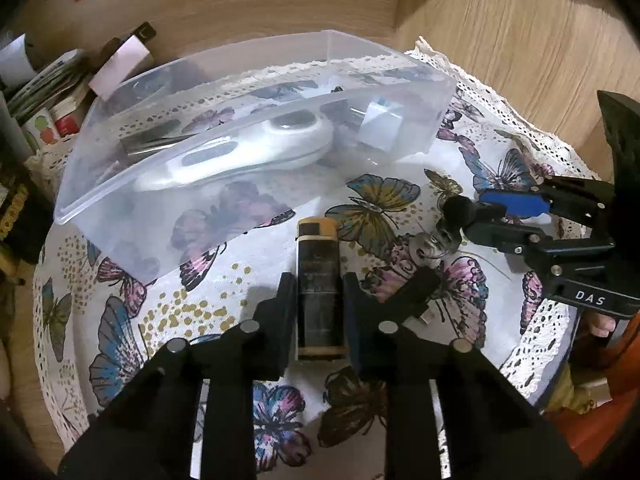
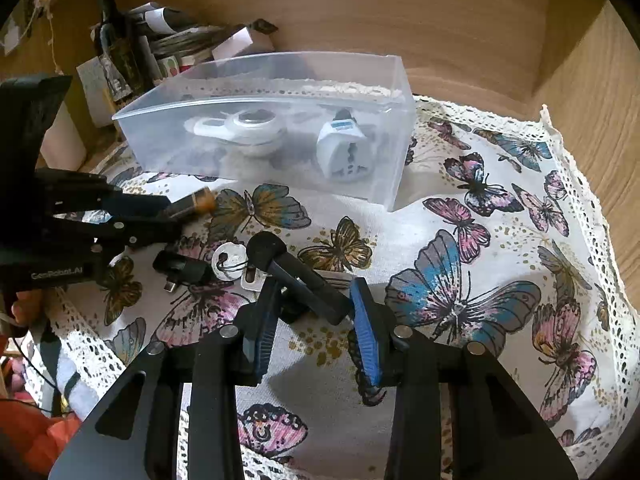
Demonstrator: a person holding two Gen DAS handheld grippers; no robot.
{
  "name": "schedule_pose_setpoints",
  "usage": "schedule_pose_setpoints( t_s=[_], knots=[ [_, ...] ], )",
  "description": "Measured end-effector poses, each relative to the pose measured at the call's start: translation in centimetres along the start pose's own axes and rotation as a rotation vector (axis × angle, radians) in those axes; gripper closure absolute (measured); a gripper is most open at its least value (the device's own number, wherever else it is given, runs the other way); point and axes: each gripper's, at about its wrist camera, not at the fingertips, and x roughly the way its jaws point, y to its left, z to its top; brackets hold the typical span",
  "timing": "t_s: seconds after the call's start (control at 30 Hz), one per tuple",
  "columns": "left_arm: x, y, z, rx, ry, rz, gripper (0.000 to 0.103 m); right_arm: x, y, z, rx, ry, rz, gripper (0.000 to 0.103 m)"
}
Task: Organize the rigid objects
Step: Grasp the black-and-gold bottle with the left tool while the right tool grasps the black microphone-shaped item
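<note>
My left gripper [image 1: 318, 292] is shut on a black and gold battery [image 1: 319, 280], which lies lengthwise between its pads over the butterfly cloth; the battery also shows in the right wrist view [image 2: 192, 204]. My right gripper [image 2: 316, 312] is open around a black stick with a round knob [image 2: 296, 276], which lies slanted between its blue pads. A clear plastic box [image 1: 112, 200] stands behind; it holds a white magnifier-like tool [image 1: 256, 152], a white plug adapter [image 2: 344, 152] and a metal piece [image 1: 152, 146].
A black USB adapter [image 2: 180, 270], a white round part [image 2: 230, 262] and a key [image 2: 252, 280] lie on the cloth between the grippers. Bottles and boxes [image 2: 120, 56] crowd the back left. Wooden walls [image 2: 440, 20] close the back and right.
</note>
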Motion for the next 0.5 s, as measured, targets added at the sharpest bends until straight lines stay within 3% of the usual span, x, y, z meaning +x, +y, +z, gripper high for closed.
schedule_pose_setpoints(
  t_s=[0.2, 0.5],
  knots=[
    [-1.4, 0.6, -0.5, -0.043, -0.045, 0.013, 0.08, -1.6, -0.3, 0.6, 0.015, -0.055, -0.014, 0.07],
    [-6.0, 1.4, 0.0, -0.081, -0.185, 0.031, 0.08, -4.7, -0.1, 3.0, 0.021, -0.182, -0.032, 0.07]
  ],
)
